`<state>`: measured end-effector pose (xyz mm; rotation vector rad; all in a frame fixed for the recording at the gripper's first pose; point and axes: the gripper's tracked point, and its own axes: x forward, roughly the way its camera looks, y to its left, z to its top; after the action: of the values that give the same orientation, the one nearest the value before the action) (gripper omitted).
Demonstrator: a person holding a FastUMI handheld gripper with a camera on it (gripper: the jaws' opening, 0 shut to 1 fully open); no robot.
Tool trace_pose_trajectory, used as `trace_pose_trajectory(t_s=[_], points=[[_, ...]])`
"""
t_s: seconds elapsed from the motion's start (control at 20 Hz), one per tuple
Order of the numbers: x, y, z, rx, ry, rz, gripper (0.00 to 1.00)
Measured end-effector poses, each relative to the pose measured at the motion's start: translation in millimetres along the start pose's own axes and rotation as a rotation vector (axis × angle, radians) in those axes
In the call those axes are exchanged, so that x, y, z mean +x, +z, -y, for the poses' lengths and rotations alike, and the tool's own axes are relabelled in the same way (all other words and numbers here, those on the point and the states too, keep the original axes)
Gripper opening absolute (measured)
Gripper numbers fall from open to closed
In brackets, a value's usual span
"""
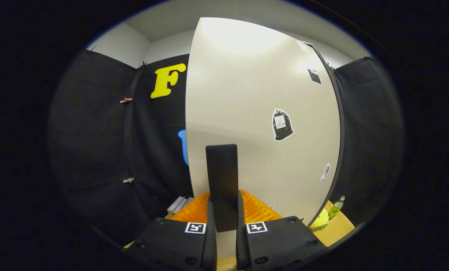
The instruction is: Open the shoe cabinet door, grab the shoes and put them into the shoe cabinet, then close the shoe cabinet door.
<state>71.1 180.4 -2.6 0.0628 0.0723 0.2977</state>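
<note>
The shoe cabinet's white door (262, 113) stands tall just ahead of me, with a few stickers on its face. A black, flat, upright handle (221, 180) sticks out from the door. My gripper (226, 229) holds it: both fingers (210, 226) press on the handle's lower part from either side. The door's left edge stands free against the black cloth wall. A dark strip runs down the door's right side.
An orange slatted thing (194, 211) lies low between my fingers and the door. To the lower right, a green bottle (336, 207) and a yellow-green object (319, 220) sit on a tan surface (335, 226). Grey flat pieces (178, 204) lie left of the orange thing.
</note>
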Motion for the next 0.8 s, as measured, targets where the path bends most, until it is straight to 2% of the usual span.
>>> trace_pose_trajectory(t_s=[0.3, 0.8], points=[[-24, 4, 14, -0.018, 0.039, -0.011, 0.24], [-105, 7, 83, -0.001, 0.014, -0.020, 0.23]])
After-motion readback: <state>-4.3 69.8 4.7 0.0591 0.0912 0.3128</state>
